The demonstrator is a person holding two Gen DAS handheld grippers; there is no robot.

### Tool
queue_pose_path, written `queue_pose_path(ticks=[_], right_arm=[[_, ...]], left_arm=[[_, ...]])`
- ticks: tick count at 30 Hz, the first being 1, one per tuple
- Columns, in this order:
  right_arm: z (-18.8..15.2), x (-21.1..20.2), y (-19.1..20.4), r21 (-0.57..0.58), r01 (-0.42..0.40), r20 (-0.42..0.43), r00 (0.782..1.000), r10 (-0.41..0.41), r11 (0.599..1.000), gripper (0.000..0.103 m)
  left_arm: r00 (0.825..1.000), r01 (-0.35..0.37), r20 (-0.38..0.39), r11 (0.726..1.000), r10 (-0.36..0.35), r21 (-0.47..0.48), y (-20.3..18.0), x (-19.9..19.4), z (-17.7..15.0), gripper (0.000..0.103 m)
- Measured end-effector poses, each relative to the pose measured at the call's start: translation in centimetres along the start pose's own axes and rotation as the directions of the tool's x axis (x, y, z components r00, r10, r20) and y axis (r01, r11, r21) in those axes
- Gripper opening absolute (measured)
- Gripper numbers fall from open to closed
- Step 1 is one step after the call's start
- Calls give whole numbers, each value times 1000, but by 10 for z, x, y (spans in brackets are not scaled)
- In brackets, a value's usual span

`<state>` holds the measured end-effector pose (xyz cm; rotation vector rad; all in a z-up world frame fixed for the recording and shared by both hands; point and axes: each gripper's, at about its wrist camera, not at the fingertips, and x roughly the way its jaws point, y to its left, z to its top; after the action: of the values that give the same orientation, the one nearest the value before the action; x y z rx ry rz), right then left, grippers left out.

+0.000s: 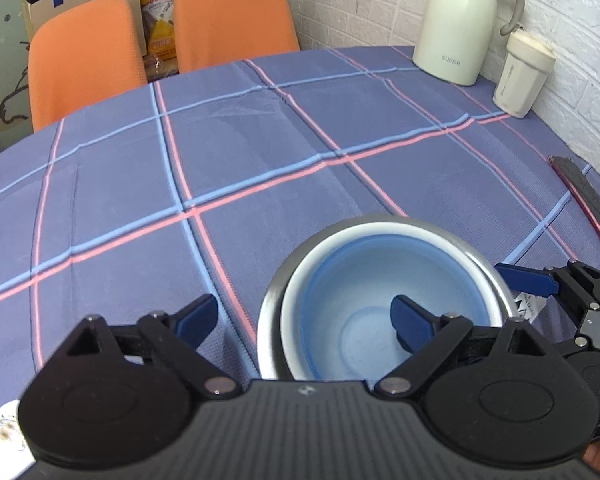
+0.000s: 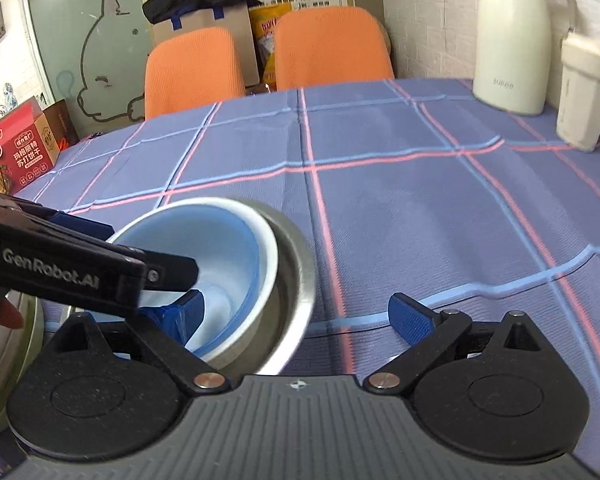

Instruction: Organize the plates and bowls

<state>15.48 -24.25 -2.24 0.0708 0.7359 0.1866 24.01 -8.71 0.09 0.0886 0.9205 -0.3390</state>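
Both grippers wide open, nothing clamped. Left gripper (image 1: 300, 322): fingers spread far apart, left finger (image 1: 196, 318) over bare cloth, right finger (image 1: 414, 326) dipped inside the blue bowl (image 1: 364, 336); whether it touches the bowl wall I cannot tell. Blue bowl sits nested in a white bowl (image 1: 440, 240), which sits in a steel bowl (image 1: 272, 304); the stack stands on the bench (image 1: 260, 184) and lies mostly between the left gripper's fingers, toward the right one.

Right gripper (image 2: 300, 316): fingers also spread wide. Its left finger (image 2: 190, 312) is inside the blue bowl (image 2: 228, 264), low against the inner wall, contact unclear. Its right finger (image 2: 412, 318) is over the cloth, well apart from the stack. In this view the white bowl (image 2: 270, 256) and steel bowl (image 2: 300, 280) sit just beyond the left finger, and the other gripper's black arm crosses in front from the left, its tip in the same bowl.

Far past the fingertips: white thermos jug (image 1: 458, 20) and a cream cup (image 1: 524, 76) beside it at the wall, two orange chairs (image 1: 232, 20) behind the bench. Dark phone-like slab (image 1: 584, 196) right of the stack, near the bench edge. Red biscuit box (image 2: 16, 148) far left.
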Motion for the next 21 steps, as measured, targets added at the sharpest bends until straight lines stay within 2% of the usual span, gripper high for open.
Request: queue_pose_path(ticks=[3, 11, 14, 21], right_arm=[[-2, 3, 8, -44, 29, 14, 999, -29, 999, 88], [-6, 4, 12, -15, 53, 62, 997, -52, 998, 90], [1, 4, 15, -13, 64, 7, 998, -64, 998, 89], [-5, -8, 9, 60, 9, 20, 1000, -10, 998, 87]], left_arm=[[999, -10, -31, 1000, 10, 7, 3, 11, 0, 92], [998, 26, -61, 999, -27, -20, 13, 18, 5, 92], [996, 25, -91, 999, -27, -22, 12, 20, 5, 92], [996, 39, -83, 999, -42, -36, 14, 18, 3, 93]])
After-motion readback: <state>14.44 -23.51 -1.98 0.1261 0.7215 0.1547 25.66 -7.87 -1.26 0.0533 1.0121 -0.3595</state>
